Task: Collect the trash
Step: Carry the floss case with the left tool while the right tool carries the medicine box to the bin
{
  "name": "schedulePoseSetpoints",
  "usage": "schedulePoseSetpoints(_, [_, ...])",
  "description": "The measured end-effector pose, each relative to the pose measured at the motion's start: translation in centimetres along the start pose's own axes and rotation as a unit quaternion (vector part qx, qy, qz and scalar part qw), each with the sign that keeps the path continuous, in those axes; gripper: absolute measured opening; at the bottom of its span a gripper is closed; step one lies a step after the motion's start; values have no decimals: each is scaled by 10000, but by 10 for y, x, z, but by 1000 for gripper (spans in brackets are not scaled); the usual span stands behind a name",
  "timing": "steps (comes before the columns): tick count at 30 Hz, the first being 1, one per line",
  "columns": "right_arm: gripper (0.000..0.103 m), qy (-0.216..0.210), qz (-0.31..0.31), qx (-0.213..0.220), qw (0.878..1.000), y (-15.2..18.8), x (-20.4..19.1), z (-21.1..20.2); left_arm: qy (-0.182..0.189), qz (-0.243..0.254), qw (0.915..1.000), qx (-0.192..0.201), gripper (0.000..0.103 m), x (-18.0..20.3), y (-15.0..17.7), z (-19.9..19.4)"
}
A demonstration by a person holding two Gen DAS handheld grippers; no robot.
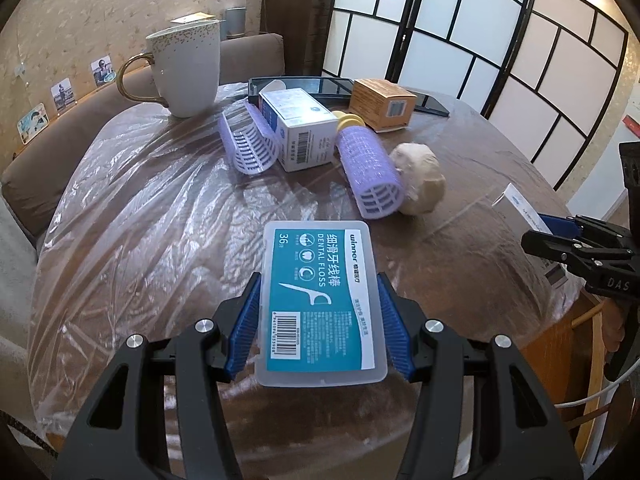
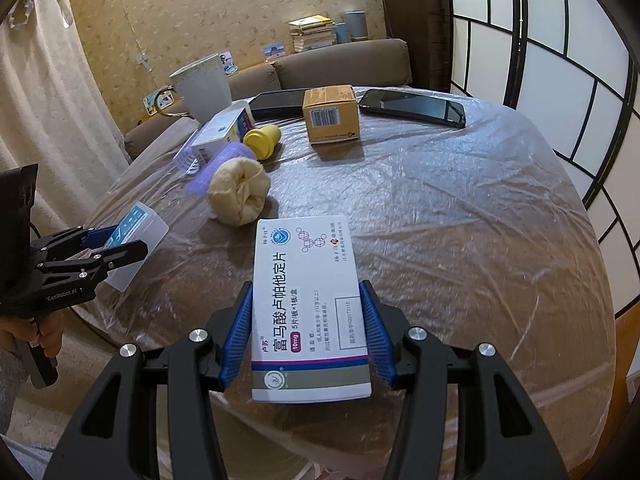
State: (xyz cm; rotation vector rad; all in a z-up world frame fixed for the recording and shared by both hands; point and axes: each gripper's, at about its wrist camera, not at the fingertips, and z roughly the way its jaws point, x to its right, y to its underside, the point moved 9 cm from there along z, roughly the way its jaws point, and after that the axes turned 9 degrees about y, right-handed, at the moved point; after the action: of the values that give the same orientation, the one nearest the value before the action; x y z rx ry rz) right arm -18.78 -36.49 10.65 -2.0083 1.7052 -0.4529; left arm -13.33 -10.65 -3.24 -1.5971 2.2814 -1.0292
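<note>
My left gripper (image 1: 318,322) is shut on a teal dental floss box (image 1: 320,300), held just above the plastic-covered round table (image 1: 140,240). My right gripper (image 2: 308,328) is shut on a white medicine box (image 2: 308,308) over the table's near edge. Each gripper shows in the other's view: the right gripper (image 1: 560,240) at the right edge, the left gripper (image 2: 116,240) at the left edge. A crumpled cream paper ball (image 1: 420,178) lies mid-table, beside a purple hair roller (image 1: 370,170); the ball also shows in the right wrist view (image 2: 240,192).
A white mug (image 1: 186,72), a second purple roller (image 1: 248,144), a white and blue box (image 1: 298,128), an orange box (image 1: 384,104), a yellow stopper (image 2: 262,140) and two dark phones (image 2: 416,106) sit at the back. A brown sofa (image 2: 340,64) stands behind.
</note>
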Motion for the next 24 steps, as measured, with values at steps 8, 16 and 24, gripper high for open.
schedulePoseSetpoints(8, [51, -166, -78, 48, 9998, 14, -12, -17, 49, 31, 10000, 61, 56, 9, 13, -13])
schedulePoseSetpoints(16, [51, -291, -223, 55, 9993, 26, -28, -28, 2, 60, 9999, 99, 56, 13, 23, -23])
schedulePoseSetpoints(24, [51, -371, -340, 42, 9987, 37, -38, -36, 1, 97, 9999, 128, 56, 24, 35, -31])
